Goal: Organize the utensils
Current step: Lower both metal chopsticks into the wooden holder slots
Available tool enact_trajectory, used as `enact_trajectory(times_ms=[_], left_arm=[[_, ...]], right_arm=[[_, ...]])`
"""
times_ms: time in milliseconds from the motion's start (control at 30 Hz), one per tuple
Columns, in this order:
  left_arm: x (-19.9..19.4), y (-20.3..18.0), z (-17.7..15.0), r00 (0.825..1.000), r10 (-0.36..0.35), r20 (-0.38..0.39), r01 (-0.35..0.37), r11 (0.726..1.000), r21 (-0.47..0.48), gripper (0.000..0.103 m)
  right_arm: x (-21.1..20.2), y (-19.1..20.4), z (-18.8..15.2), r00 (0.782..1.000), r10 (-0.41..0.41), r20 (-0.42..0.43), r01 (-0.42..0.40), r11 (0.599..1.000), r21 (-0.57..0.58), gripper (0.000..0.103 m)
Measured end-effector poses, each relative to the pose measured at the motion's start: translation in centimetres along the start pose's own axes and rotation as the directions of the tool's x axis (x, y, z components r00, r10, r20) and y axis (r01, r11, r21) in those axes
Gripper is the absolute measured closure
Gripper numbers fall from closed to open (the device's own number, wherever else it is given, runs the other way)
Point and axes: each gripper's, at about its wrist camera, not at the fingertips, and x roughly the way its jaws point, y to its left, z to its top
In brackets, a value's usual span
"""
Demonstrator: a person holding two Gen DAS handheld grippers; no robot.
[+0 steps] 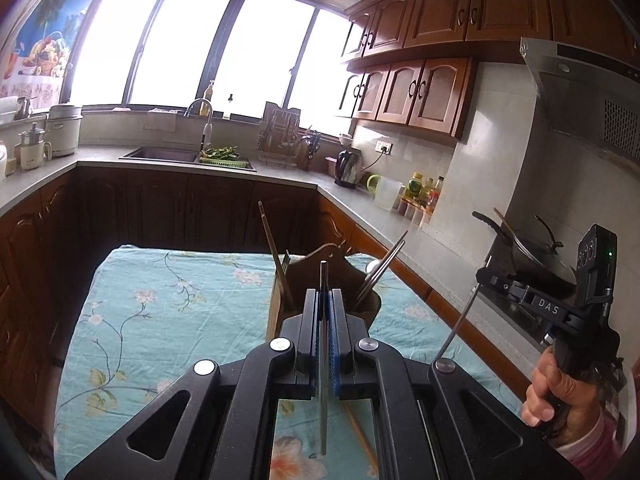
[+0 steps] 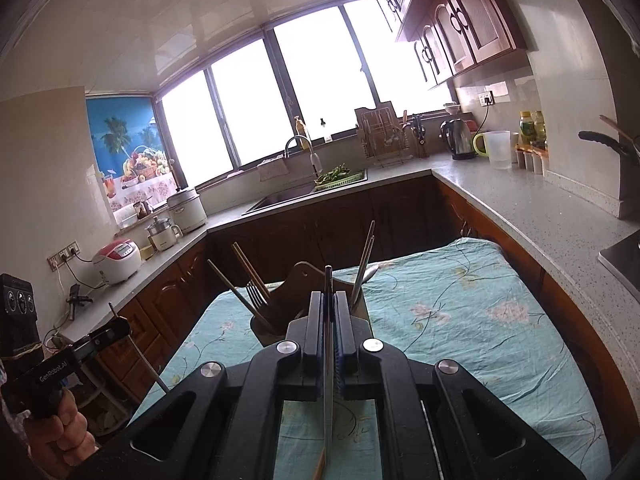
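My left gripper (image 1: 325,294) is shut on a thin metal chopstick (image 1: 324,400) that stands upright between its blue pads. It also shows at the left of the right wrist view as the left gripper (image 2: 120,322). My right gripper (image 2: 329,294) is shut on a second metal chopstick (image 2: 329,400), and appears again as the right gripper (image 1: 482,276) with its chopstick (image 1: 460,320). Just ahead of both stands a wooden utensil holder (image 1: 332,264) (image 2: 304,280). It holds wooden chopsticks (image 2: 248,264), a fork (image 2: 256,296), metal chopsticks (image 2: 366,264) and a spoon (image 2: 372,271).
A teal floral cloth (image 1: 168,320) covers the table, and a loose wooden chopstick (image 1: 360,436) lies on it under the left gripper. Grey counters with wooden cabinets ring the table. A wok (image 1: 532,252) sits on the stove at right, and a sink (image 2: 280,196) lies beneath the window.
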Motion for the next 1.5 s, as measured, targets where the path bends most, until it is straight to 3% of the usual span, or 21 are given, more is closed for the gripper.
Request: enact_trajectory(times_ms=[500, 767, 1133, 1500], left_arm=[[4.4, 1.1, 5.5, 0.985, 0.017, 0.174, -0.016, 1.000, -0.008, 0.101], [9.3, 1.0, 3.5, 0.965, 0.075, 0.252, -0.060, 0.996, -0.065, 0.101], [16.2, 1.1, -1.6, 0.969, 0.132, 0.208, -0.100, 0.983, -0.156, 0.101], [19.7, 1.4, -3.0, 0.988, 0.121, 0.091, -0.109, 0.985, -0.131, 0.100]], right_arm=[[3.6, -0.5, 7.4, 0.987, -0.030, 0.159, 0.024, 0.999, 0.036, 0.099], [6.3, -0.9, 7.8, 0.980, -0.041, 0.193, 0.032, 0.998, 0.046, 0.099], [10.0, -1.7, 3.7, 0.985, -0.080, 0.150, 0.069, 0.995, 0.072, 0.099], [12.3, -2.6, 0.6, 0.996, -0.076, 0.039, 0.073, 0.994, 0.080, 0.098]])
